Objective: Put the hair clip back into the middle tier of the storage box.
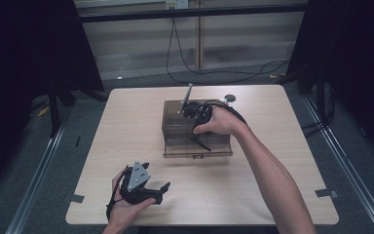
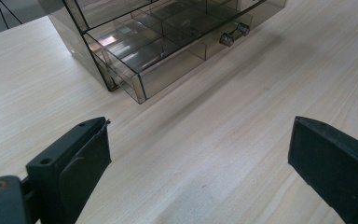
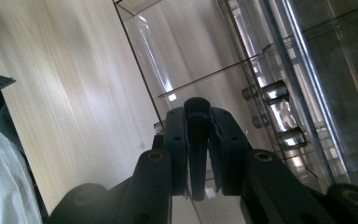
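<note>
1. Overhead, a pale wood-grain table (image 1: 126,146) with rounded corners stands on a grey floor (image 1: 39,161); dark curtains flank it and black cables (image 1: 209,73) trail across the floor behind.
2. Near the table's middle sits a smoky clear drawer box (image 1: 175,124), its lowest drawer (image 2: 168,56) pulled out toward the person, showing empty compartments.
3. Above the box, the right hand-held gripper (image 3: 198,140) has its jaws pressed together on a slim dark object (image 3: 197,154), possibly a pen; the view is too close to tell.
4. By the near edge, the left hand-held gripper (image 2: 198,154) rests low over bare table, jaws wide apart, holding nothing.
</note>
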`<state>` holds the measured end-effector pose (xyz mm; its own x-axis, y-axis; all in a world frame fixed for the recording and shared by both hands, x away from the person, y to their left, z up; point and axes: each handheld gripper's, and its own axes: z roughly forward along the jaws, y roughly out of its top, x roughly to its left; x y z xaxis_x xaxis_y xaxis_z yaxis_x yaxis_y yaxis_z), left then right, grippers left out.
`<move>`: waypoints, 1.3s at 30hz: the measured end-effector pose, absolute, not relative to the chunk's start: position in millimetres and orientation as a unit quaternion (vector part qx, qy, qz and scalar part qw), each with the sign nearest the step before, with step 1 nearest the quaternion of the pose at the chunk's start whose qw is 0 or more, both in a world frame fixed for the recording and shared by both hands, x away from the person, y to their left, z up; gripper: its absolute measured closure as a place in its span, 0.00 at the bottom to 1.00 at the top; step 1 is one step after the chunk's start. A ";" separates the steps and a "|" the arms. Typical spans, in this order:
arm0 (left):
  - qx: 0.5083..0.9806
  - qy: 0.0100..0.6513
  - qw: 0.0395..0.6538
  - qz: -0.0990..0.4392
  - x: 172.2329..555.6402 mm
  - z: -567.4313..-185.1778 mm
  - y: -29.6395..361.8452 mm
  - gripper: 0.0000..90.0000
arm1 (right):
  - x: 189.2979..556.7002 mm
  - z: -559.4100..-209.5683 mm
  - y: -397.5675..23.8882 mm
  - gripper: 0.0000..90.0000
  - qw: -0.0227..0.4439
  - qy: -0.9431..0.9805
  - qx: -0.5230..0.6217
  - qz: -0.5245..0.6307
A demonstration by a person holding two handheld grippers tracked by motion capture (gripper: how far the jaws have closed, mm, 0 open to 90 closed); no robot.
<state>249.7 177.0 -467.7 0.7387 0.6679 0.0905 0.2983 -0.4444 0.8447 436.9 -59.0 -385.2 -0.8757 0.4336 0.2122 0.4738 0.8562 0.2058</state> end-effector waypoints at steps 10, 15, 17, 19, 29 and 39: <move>0.822 0.294 0.440 0.210 250.0 -468.0 177.6 0.06 | 439.3 -391.0 -53.5 0.86 0.079 -0.961 -0.236 -0.123; 0.823 0.293 0.438 0.211 250.2 -467.7 178.1 0.06 | 440.2 -394.6 -51.3 0.86 0.083 -0.960 -0.236 -0.122; 0.823 0.293 0.438 0.211 250.3 -467.9 178.1 0.06 | 440.4 -395.1 -50.9 0.86 0.081 -0.960 -0.237 -0.122; 0.824 0.293 0.437 0.211 250.1 -467.5 178.4 0.06 | 441.3 -396.5 -50.5 0.86 0.080 -0.960 -0.237 -0.123; 0.824 0.293 0.436 0.213 249.9 -467.5 178.3 0.06 | 442.4 -405.4 -47.6 0.86 0.080 -0.961 -0.240 -0.114; 0.824 0.293 0.436 0.213 250.3 -467.7 178.6 0.06 | 444.7 -414.0 -46.7 0.86 0.081 -0.960 -0.246 -0.107</move>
